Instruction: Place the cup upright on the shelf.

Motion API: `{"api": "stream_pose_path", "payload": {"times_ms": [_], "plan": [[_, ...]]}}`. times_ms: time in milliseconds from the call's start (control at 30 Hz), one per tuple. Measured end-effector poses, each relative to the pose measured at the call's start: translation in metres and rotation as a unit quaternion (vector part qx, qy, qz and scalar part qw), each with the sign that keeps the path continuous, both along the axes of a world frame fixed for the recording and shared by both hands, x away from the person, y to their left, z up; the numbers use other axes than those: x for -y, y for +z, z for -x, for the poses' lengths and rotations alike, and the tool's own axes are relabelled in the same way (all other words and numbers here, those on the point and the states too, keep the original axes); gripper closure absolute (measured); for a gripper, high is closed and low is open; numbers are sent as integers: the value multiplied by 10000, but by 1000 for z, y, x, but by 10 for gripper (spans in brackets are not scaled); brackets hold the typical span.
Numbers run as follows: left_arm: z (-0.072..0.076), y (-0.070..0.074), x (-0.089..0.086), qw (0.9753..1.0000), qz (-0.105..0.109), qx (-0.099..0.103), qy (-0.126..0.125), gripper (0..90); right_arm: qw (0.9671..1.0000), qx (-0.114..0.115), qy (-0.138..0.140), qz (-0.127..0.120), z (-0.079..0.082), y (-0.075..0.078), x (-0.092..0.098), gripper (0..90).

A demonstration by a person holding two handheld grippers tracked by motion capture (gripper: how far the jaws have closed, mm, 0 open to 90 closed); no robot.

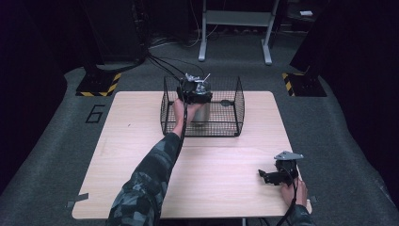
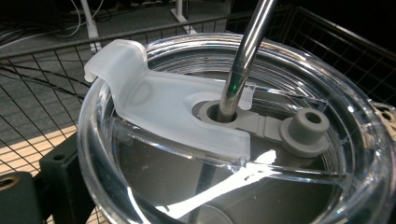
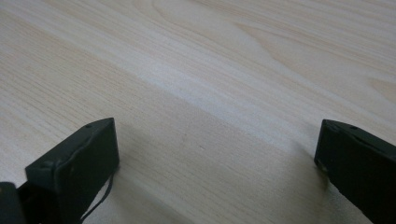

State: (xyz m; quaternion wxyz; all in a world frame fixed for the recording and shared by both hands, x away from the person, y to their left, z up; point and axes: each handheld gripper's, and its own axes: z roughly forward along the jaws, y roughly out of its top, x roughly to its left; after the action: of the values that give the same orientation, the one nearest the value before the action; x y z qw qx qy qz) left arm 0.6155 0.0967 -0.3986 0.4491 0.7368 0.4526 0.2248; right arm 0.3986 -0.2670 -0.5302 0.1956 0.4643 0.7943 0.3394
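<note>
A steel tumbler (image 1: 203,114) stands inside a black wire basket (image 1: 239,101) at the back middle of the table. My left gripper (image 1: 200,101) is over it, with the tumbler between its jaws; one black jaw presses its side in the left gripper view. The clear lid (image 2: 187,154) sits very close to the camera, with a metal straw (image 2: 243,60) through a frosted slider (image 2: 159,107) and a grey stopper (image 2: 306,133) beside it. My right gripper (image 1: 264,176) rests at the table's front right, held by a hand. It is open (image 3: 217,140) over bare wood.
A small dark object (image 1: 226,102) lies in the basket to the right of the tumbler. The wooden table (image 1: 141,155) stands on grey carpet. Stand bases with yellow-black tape (image 1: 99,84) and white frame legs (image 1: 203,47) are behind it.
</note>
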Motion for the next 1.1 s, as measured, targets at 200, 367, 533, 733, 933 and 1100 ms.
{"api": "stream_pose_path", "payload": {"times_ms": [200,367,533,733,933,1100], "plan": [[-1,-5,5,9999,-122,-5,-31,37,10000,4,10,8,0,0,0,0],[-1,-9,9,9998,-174,-41,-64,37,10000,1,3,1,0,0,0,0],[0,-13,10,9997,-233,-35,-94,37,10000,1,2,2,0,0,0,0],[8,-17,7,9994,-306,15,-160,37,10000,-2,52,28,0,0,1,0],[14,-16,7,9988,-442,19,-205,37,10000,0,57,35,0,0,1,0],[17,-17,8,9989,-433,30,-195,37,10000,1,54,32,0,0,1,0]]}}
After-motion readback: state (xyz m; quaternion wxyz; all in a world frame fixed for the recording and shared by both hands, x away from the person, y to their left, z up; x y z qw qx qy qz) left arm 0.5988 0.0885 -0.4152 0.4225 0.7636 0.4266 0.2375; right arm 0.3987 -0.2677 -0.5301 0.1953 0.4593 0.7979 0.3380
